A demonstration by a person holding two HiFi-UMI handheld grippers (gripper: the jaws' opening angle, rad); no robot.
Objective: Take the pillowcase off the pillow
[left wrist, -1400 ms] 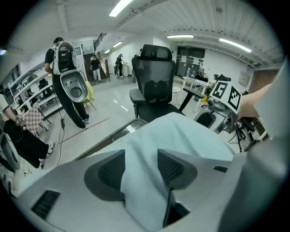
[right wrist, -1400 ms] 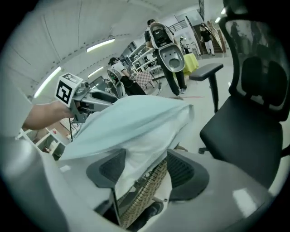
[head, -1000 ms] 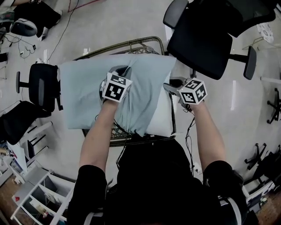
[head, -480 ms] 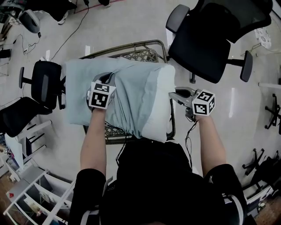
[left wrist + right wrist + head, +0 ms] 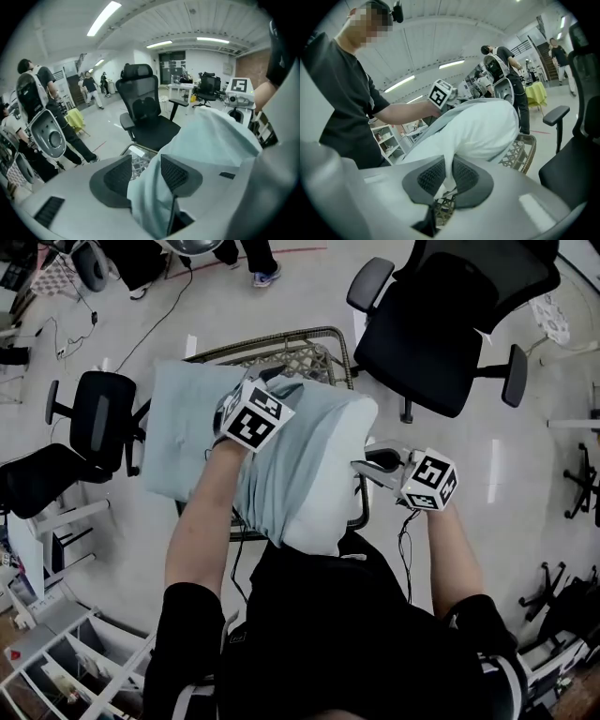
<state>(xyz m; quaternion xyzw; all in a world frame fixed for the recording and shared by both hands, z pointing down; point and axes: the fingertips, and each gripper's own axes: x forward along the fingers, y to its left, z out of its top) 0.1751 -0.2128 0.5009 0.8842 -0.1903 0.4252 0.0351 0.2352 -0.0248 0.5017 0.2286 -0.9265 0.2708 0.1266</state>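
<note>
While the stripping is only part done — Stage: pillowcase point(image 5: 187, 432) drawn back from one end of the pillow point(image 5: 328, 507), not yet off.
Done: the near right end of the pillow is bare and white. The case's open edge is peeled off it and lies in slanting folds across the middle.
Left to do: most of the pillow, toward the far left, is judged to sit inside the case. The cloth has to slide off that end while the bare end is held back.
Left gripper point(image 5: 146, 174): jaws have just been opening and stand well apart. A fold of pale blue case cloth hangs between them, against one pad and clear of the other, so nothing is gripped at present.
Right gripper point(image 5: 449, 177): jaws have just been closing and are pinched nearly together on a tuck of the white pillow at its bare corner.
Position: the pillow lies across a wicker seat point(image 5: 302, 351), its near end reaching past the seat's rim toward the person. A black office chair point(image 5: 441, 324) stands to the far right, apart from it.
Appearance, pillowcase: pale blue-green, thin and matte. It is smooth at the far left and gathered into long creases near the middle.
Appearance, pillow: white, plump and rounded at the bare end. It dents under the pads — judged likely to sag if held by one corner alone.
</note>
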